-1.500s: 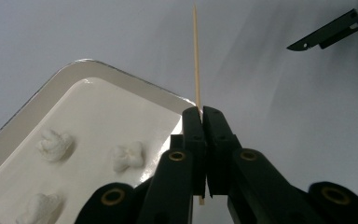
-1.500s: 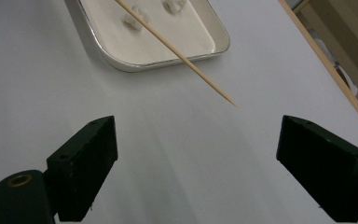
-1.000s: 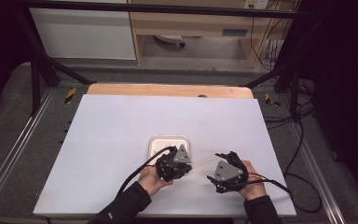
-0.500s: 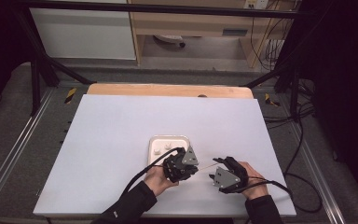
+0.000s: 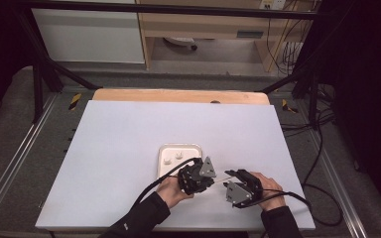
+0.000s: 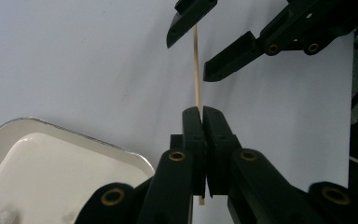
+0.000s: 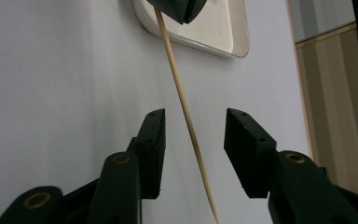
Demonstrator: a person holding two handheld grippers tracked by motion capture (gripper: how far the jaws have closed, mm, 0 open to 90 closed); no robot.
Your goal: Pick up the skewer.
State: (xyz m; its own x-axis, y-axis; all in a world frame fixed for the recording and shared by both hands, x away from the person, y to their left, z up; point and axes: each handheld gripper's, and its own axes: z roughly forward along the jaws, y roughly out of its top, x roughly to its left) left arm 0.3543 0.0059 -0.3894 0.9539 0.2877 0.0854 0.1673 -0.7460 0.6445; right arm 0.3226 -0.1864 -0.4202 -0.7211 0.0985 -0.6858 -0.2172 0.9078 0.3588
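Left gripper (image 6: 202, 116) clamped tight on a thin wooden skewer (image 6: 196, 70) above the white table (image 5: 129, 139), beside a white tray (image 5: 164, 151), right gripper (image 7: 193, 135) jaws just closing around the skewer, pads not touching it

Too small to identify: two white lumps (image 5: 172, 157) in tray (image 5: 194, 147). Cut off below: wooden skewer (image 7: 182, 100) tip, tray corner.

High view above the near edge looking down the table (image 5: 129, 148), gripper views close over it, both sharing the skewer (image 6: 196, 70) and tray (image 7: 240, 44).
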